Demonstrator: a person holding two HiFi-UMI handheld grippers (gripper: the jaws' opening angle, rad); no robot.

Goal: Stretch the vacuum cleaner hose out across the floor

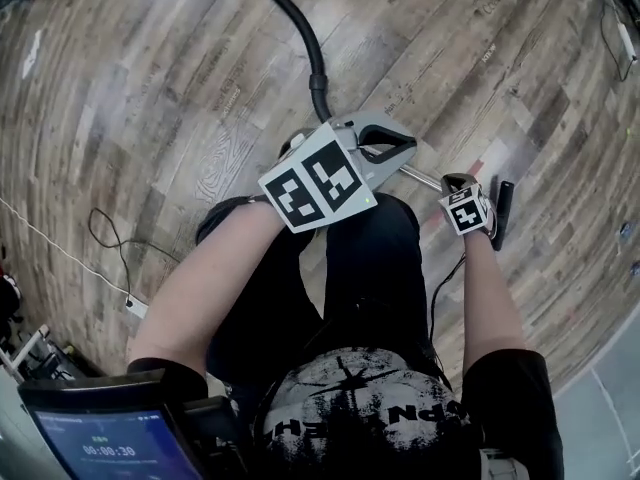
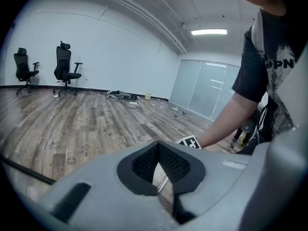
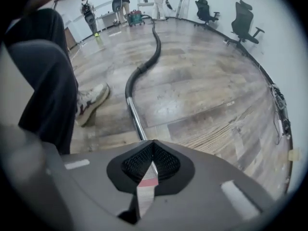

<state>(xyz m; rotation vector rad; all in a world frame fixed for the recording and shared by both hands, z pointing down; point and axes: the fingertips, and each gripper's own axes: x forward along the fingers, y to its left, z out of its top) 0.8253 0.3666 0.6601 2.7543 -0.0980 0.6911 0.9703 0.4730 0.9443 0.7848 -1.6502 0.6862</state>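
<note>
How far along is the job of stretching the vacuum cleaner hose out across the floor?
Done: most of the hose already lies in a long line across the floor. In hand: the left tool and the right tool are both shut over the metal tube at its near end, neither clearly gripping it. Left: the hose curves near the tube, so that bend wants pulling straight.

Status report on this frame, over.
Left hand-held gripper shut, empty. Right hand-held gripper shut over wand, grip unclear. Hose snaking across floor, not straight. Shoe beside wand.
</note>
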